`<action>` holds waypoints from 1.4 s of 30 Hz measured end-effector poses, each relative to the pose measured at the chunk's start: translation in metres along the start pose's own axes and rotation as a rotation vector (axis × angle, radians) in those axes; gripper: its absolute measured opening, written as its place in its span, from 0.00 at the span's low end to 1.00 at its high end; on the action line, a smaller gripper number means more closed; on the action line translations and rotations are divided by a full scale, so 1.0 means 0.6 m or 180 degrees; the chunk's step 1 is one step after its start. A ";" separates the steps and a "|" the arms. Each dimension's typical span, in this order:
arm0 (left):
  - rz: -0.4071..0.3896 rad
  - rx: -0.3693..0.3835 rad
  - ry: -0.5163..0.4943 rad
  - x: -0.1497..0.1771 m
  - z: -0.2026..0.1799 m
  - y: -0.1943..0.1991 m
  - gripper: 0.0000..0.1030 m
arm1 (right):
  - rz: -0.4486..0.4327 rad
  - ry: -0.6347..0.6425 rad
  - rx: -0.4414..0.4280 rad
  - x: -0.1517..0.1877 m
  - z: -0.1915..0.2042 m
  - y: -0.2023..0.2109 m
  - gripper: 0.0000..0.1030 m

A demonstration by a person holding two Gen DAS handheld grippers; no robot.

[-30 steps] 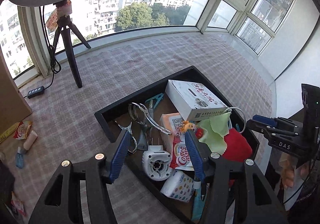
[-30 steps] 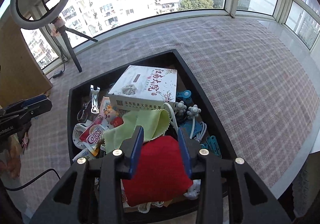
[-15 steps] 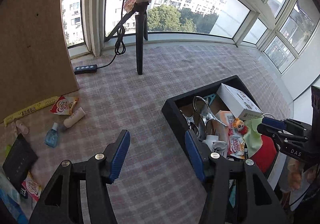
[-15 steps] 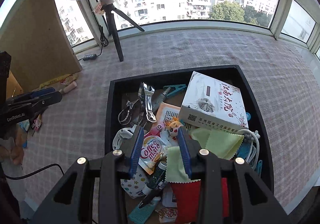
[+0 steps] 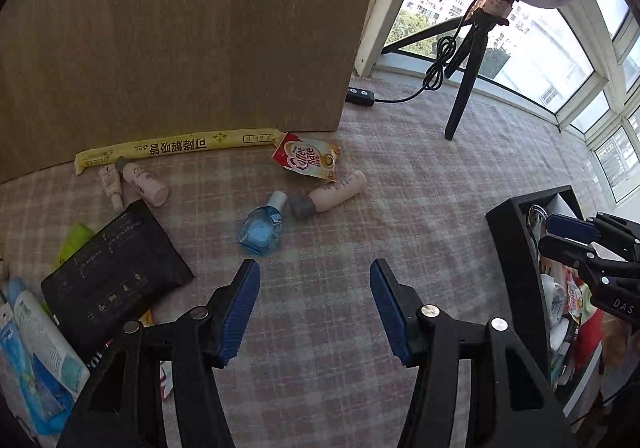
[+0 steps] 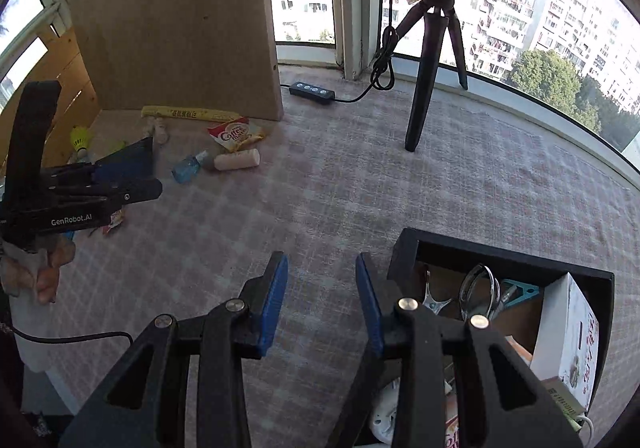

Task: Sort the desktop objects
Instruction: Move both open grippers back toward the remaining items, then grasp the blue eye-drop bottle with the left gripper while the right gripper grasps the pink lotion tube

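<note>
Both grippers, left (image 5: 314, 308) and right (image 6: 321, 302), are spread, nothing held. Step judged: reach toward loose items; blue bottle (image 5: 261, 230) is nearest, to be pinched next.

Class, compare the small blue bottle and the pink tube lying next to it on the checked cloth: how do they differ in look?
The blue bottle is clear, squat and rounded with a white cap; the pink tube is opaque, long and cylindrical with a grey cap. The bottle lies nearer the left gripper than the tube does. Both lie on their sides on the cloth, caps close together.
</note>
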State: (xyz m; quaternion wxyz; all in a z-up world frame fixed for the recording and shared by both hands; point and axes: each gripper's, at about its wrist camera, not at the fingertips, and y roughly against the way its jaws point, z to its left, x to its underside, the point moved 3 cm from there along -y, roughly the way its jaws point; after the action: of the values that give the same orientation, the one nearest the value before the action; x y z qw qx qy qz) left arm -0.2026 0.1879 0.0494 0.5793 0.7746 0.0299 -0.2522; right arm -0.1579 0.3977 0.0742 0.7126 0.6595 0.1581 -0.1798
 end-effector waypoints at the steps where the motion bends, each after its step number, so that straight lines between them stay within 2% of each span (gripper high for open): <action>1: 0.0006 -0.0031 0.0027 -0.001 0.008 -0.005 0.52 | 0.0021 0.0051 -0.0027 -0.009 0.009 -0.014 0.34; 10: 0.0129 -0.0029 -0.0022 -0.018 0.033 -0.058 0.52 | 0.0224 0.0487 -0.0302 -0.078 0.072 -0.128 0.34; 21: 0.0211 0.0034 -0.0235 -0.031 0.035 -0.096 0.52 | 0.0326 0.0992 -0.0492 -0.131 0.119 -0.222 0.34; 28: 0.0254 0.0060 -0.0276 -0.030 0.039 -0.109 0.52 | 0.0313 0.1220 -0.0622 -0.149 0.133 -0.244 0.36; 33: 0.0243 0.0076 -0.0293 -0.036 0.039 -0.109 0.50 | 0.0267 0.1399 -0.0717 -0.161 0.147 -0.250 0.47; 39: 0.0229 0.0040 -0.0289 -0.036 0.040 -0.107 0.44 | 0.0391 0.1531 -0.0759 -0.146 0.162 -0.262 0.47; 42: 0.0217 0.0008 -0.0284 -0.035 0.037 -0.105 0.41 | 0.0385 0.1399 -0.0726 -0.137 0.154 -0.255 0.44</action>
State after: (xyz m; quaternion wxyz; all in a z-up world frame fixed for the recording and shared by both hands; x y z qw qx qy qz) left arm -0.2498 0.1935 -0.0017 0.5873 0.7638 -0.0226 -0.2667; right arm -0.3031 0.2996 -0.0153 0.7404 0.6063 0.2887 0.0299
